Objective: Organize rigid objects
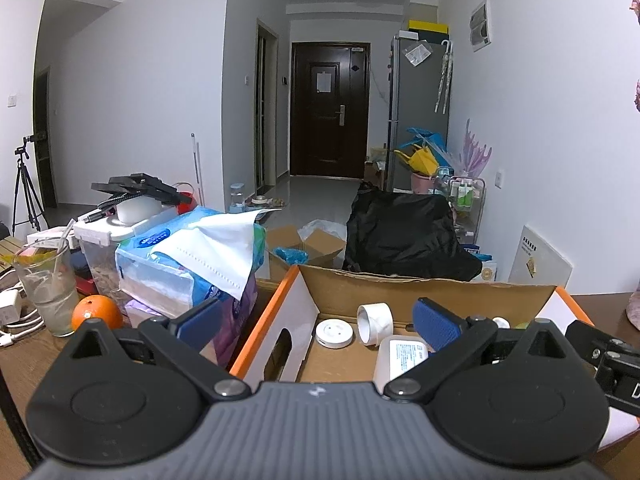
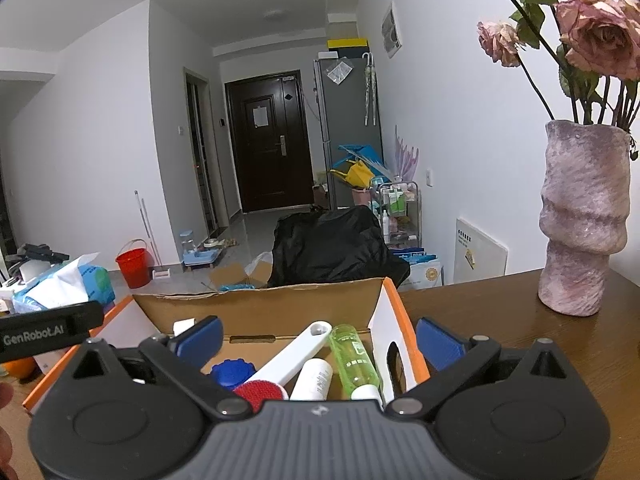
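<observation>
Left hand-held gripper [image 1: 320, 324]: jaws spread wide, nothing pinched, blue pads touching nothing. It hangs over the left end of the cardboard box [image 1: 424, 288], which sits on the wooden counter [image 1: 24, 360]. Below and between the jaws, inside the box: white rectangular device w/ label [image 1: 400, 358], round white puck [image 1: 334, 333], roll of white tape [image 1: 374, 323] standing on edge just beside the puck.

Right hand-held gripper [image 2: 320, 340]: also fully spread, empty, pads clear of everything. It hangs over the right end of the same box; its right pad is outside the box's orange-edged wall. Under it in the box: red-headed brush w/ white handle [image 2: 288, 360], blue cap [image 2: 232, 372], white tube [image 2: 312, 380], green bottle [image 2: 356, 356], all lying close together, the bottle along the right wall.

Left of the box on the counter: orange [image 1: 96, 314], glass cup [image 1: 48, 292], tissue pack [image 1: 192, 256]. Right of the box, apart from it: pink vase [image 2: 580, 220] w/ dried roses. Beyond the box, on the floor: black bag [image 1: 404, 236].
</observation>
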